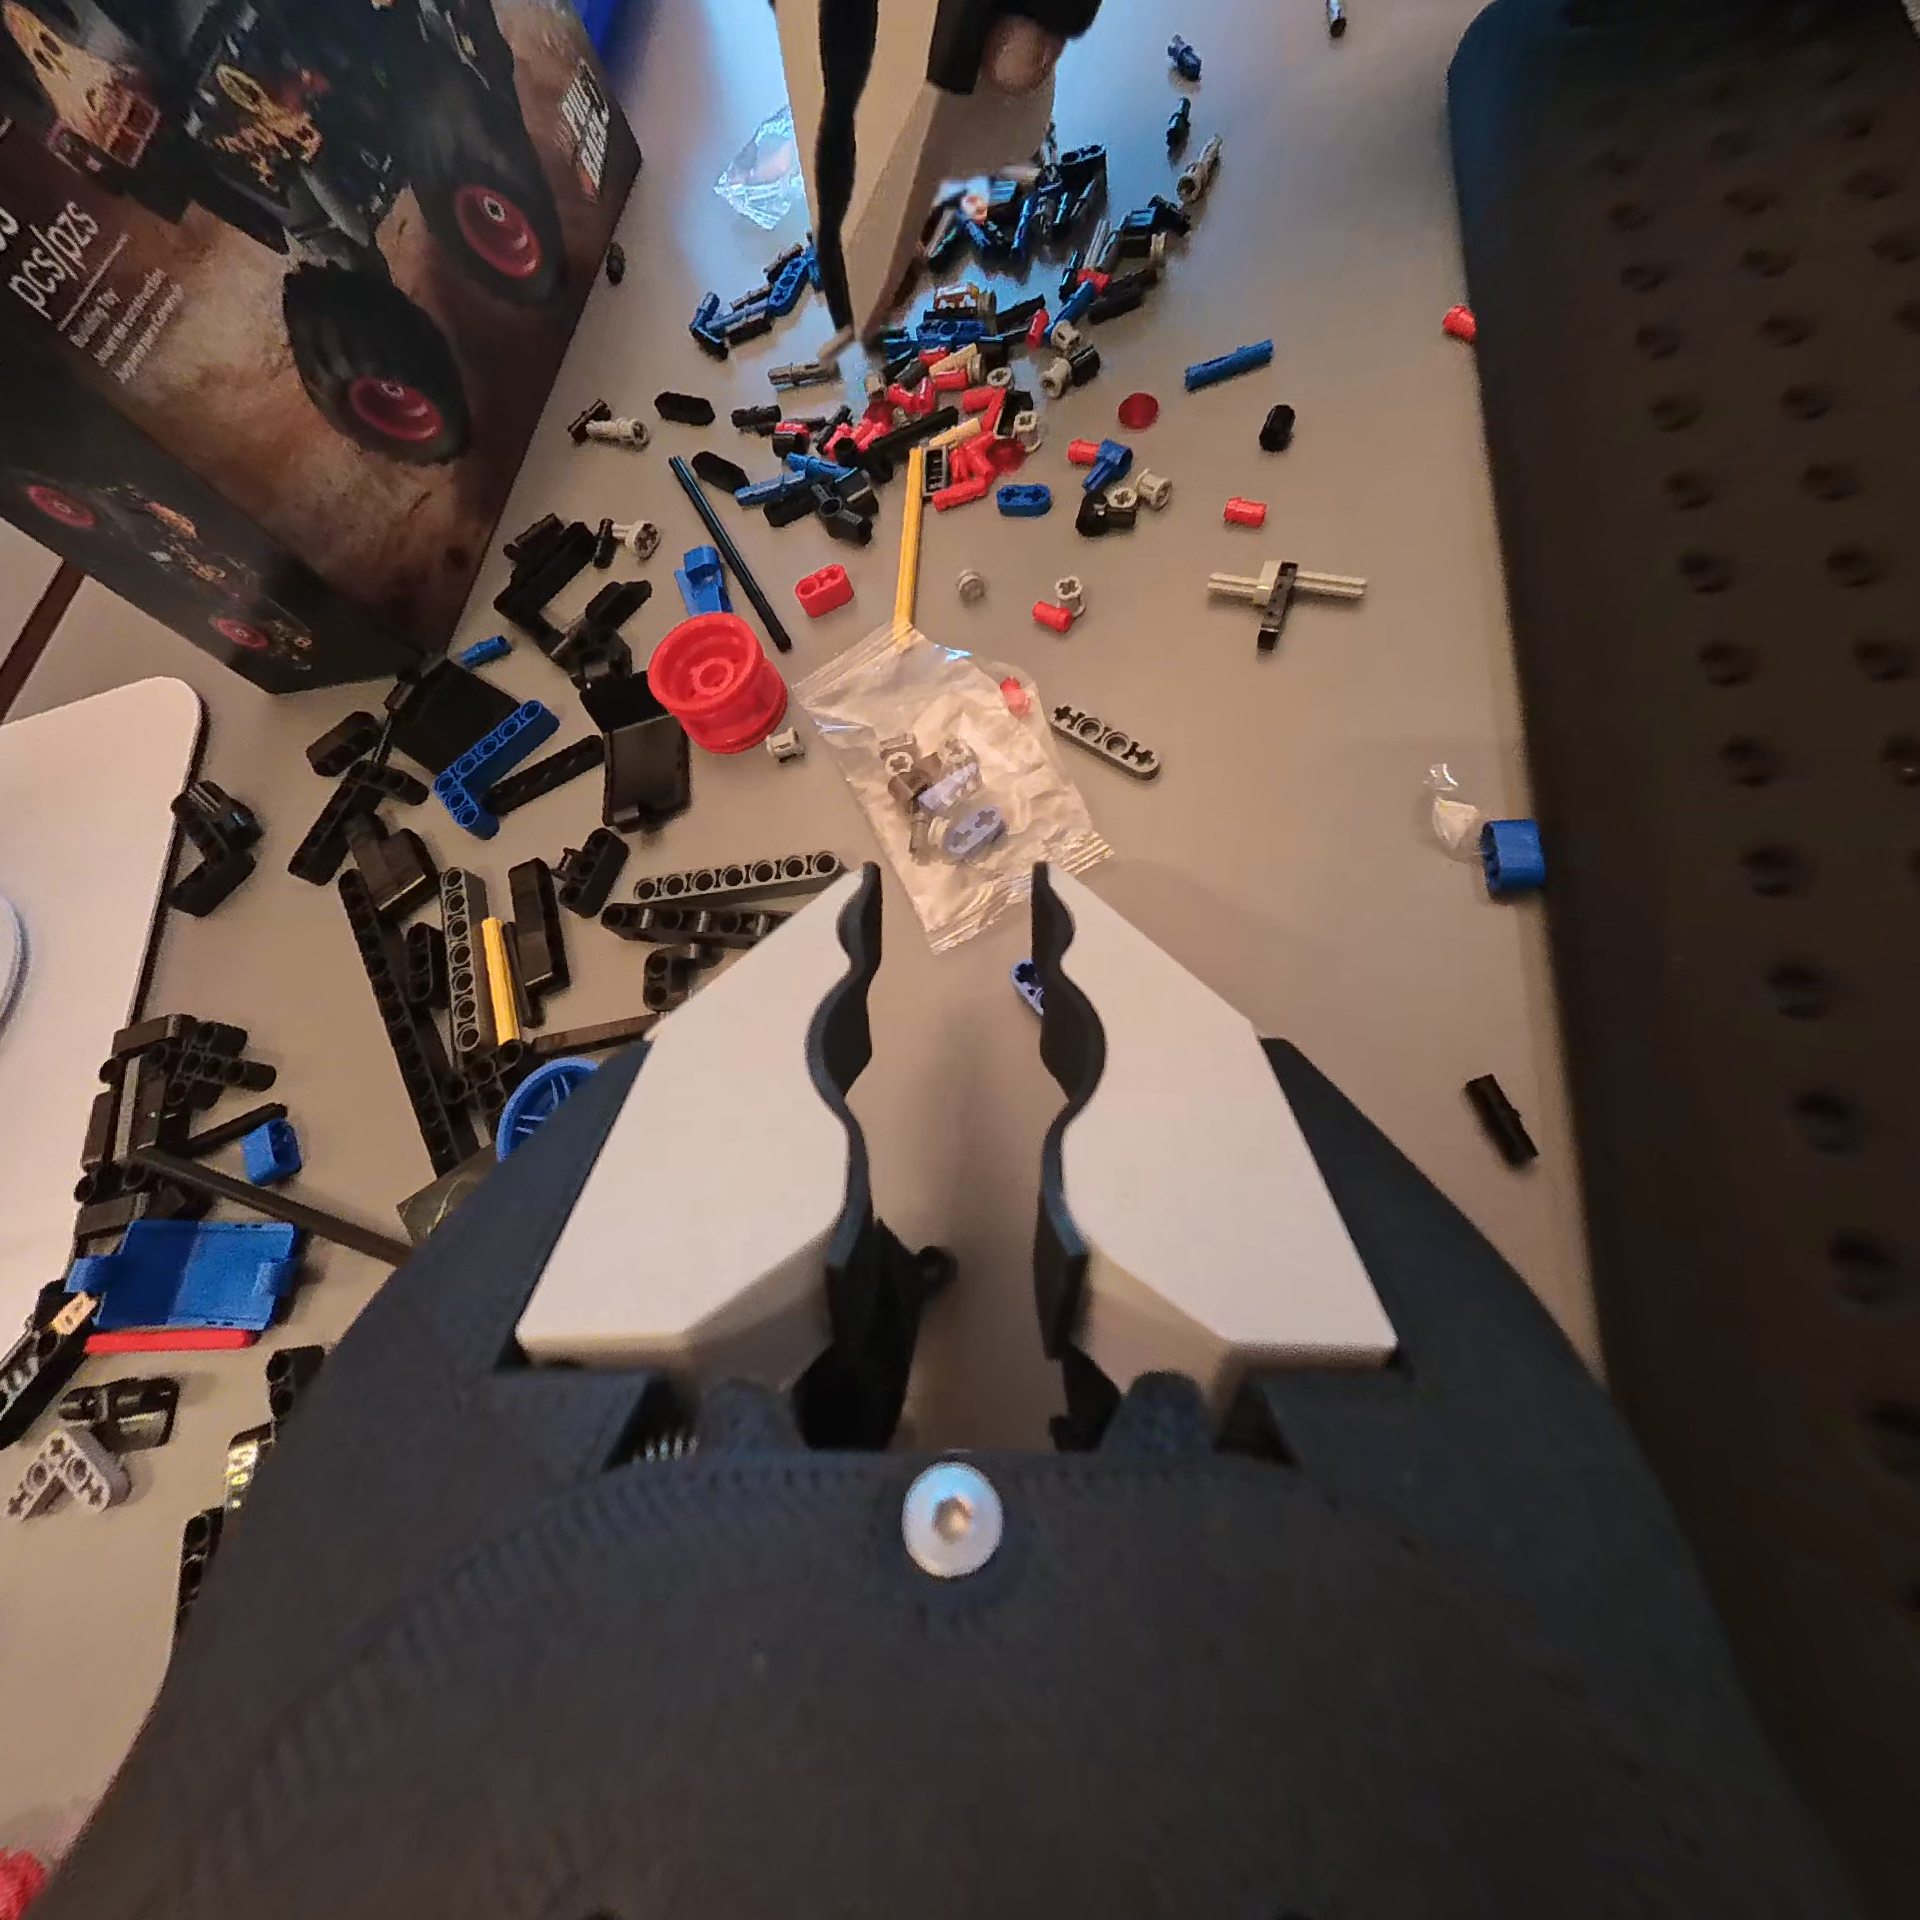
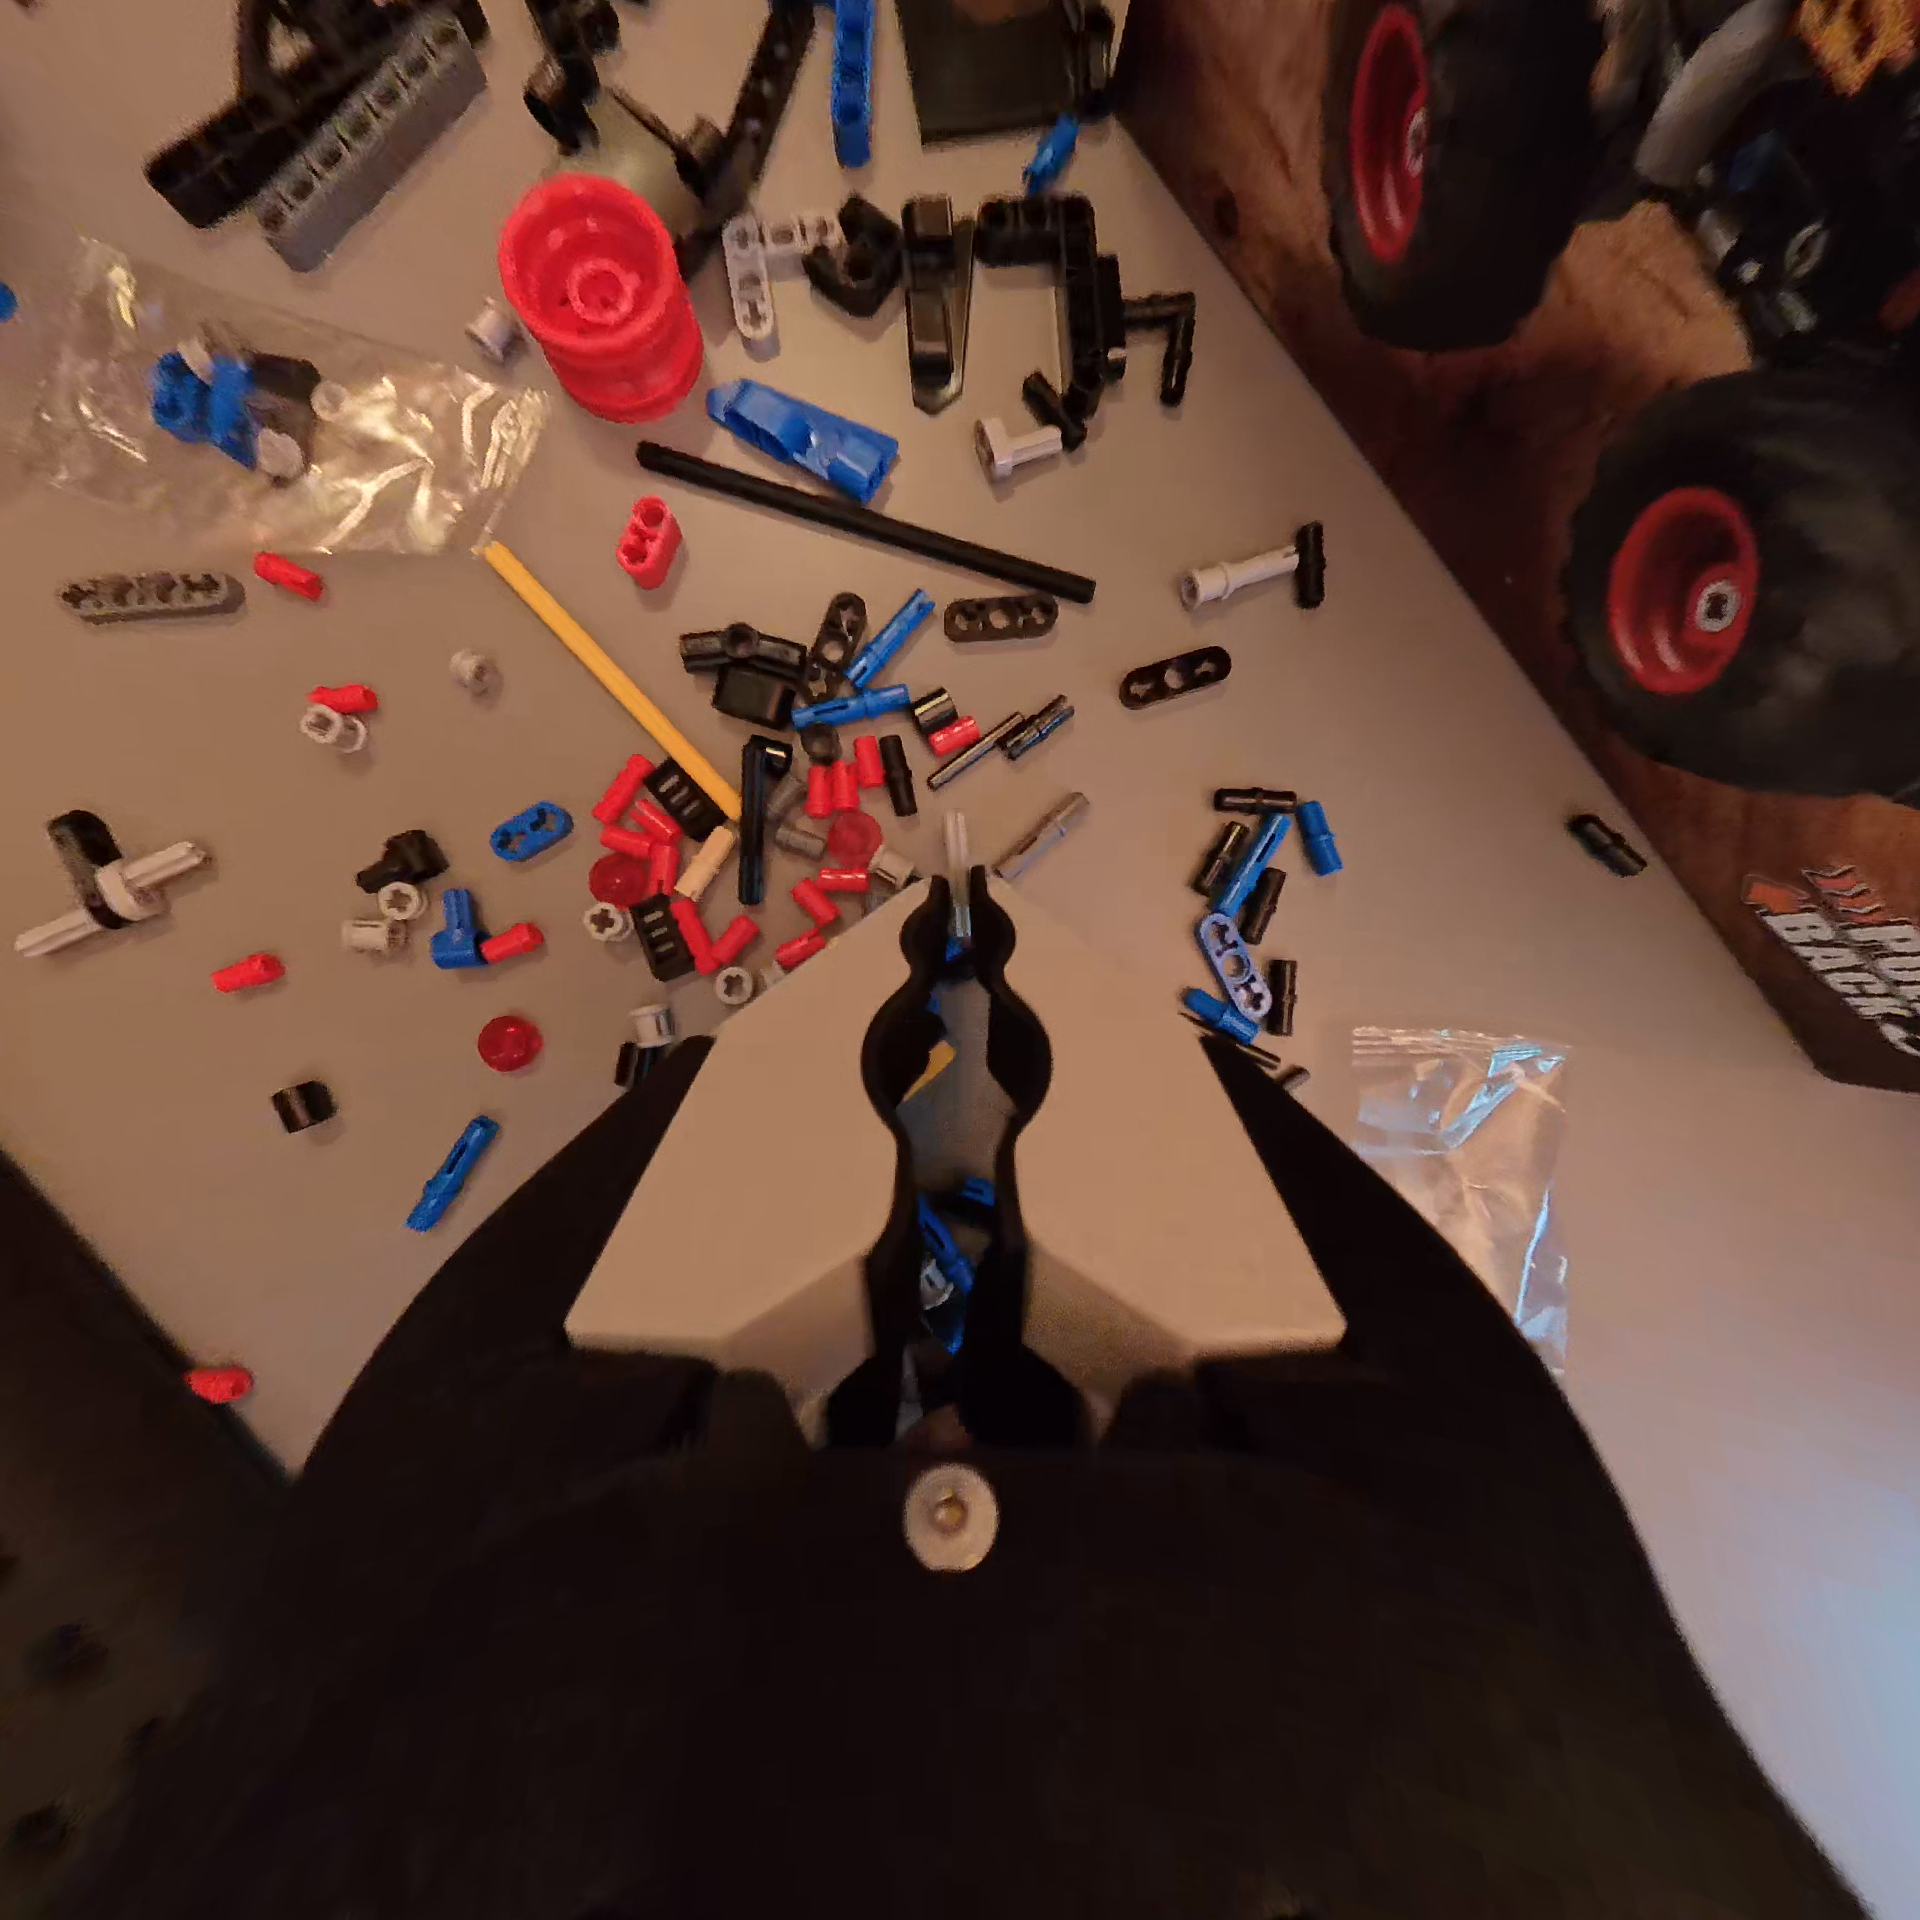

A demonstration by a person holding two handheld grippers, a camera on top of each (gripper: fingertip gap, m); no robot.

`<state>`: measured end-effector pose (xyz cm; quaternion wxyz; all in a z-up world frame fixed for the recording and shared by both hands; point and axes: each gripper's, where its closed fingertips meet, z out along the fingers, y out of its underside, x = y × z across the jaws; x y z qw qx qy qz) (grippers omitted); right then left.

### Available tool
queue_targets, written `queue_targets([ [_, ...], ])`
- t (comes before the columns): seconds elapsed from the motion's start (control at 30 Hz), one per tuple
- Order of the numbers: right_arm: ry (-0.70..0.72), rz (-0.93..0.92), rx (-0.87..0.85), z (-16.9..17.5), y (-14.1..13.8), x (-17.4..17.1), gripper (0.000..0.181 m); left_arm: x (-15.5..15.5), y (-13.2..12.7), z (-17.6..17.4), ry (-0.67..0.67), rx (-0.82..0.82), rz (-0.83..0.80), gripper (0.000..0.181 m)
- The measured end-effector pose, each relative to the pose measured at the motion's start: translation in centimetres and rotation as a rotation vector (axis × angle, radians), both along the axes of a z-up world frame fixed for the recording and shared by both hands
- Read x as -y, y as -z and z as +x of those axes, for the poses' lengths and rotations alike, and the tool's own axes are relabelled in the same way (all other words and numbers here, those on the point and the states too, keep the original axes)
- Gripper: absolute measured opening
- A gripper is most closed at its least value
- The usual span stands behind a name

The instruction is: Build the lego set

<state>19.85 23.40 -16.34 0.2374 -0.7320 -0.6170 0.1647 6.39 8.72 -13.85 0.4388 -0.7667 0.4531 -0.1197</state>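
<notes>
Loose lego parts cover the grey table (image 1: 1299, 935). My left gripper (image 1: 956, 894) is open and empty, just above a clear bag of grey and lilac parts (image 1: 945, 790), which also shows in the right wrist view (image 2: 260, 416). A red wheel hub (image 1: 717, 681) lies left of the bag and shows in the right wrist view too (image 2: 597, 296). My right gripper (image 2: 956, 899) is shut on a thin light grey pin (image 2: 956, 847) that sticks out past the tips, over a pile of red, blue and black pins (image 2: 779, 831). The right gripper also shows far off in the left wrist view (image 1: 904, 208).
The set's box (image 1: 312, 312) stands at the left of the table and fills the right side of the right wrist view (image 2: 1558, 416). Black beams (image 1: 468, 935), a yellow axle (image 2: 613, 675), a black axle (image 2: 862, 520) and an empty bag (image 2: 1455, 1143) lie about. A dark perforated surface (image 1: 1714, 727) borders the table. The tips of one gripper are about 20 cm away from the tips of the other. The red wheel hub (image 1: 717, 681) lies around 9 cm away from my left fingertips. Look for it in the right wrist view (image 2: 534, 249) too.
</notes>
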Motion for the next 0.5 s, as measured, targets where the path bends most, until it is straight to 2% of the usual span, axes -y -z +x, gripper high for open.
queue_targets([
  [0.13,-0.030,0.031,-0.090,-1.0,-2.6,1.5,0.002,-0.1,-0.2,0.2,0.005,0.012,0.009,0.027],
  [0.27,-0.078,0.048,-0.151,-2.2,-4.7,4.0,0.003,0.9,-0.4,1.2,0.070,0.006,0.020,0.031],
  [0.4,-0.122,0.066,-0.168,-2.9,-5.5,6.5,0.003,2.4,-0.8,2.6,0.158,0.008,0.026,0.033],
  [0.5,-0.136,0.066,-0.185,-3.2,-5.7,8.0,0.003,2.6,-0.4,2.6,0.167,-0.005,0.013,0.033],
])
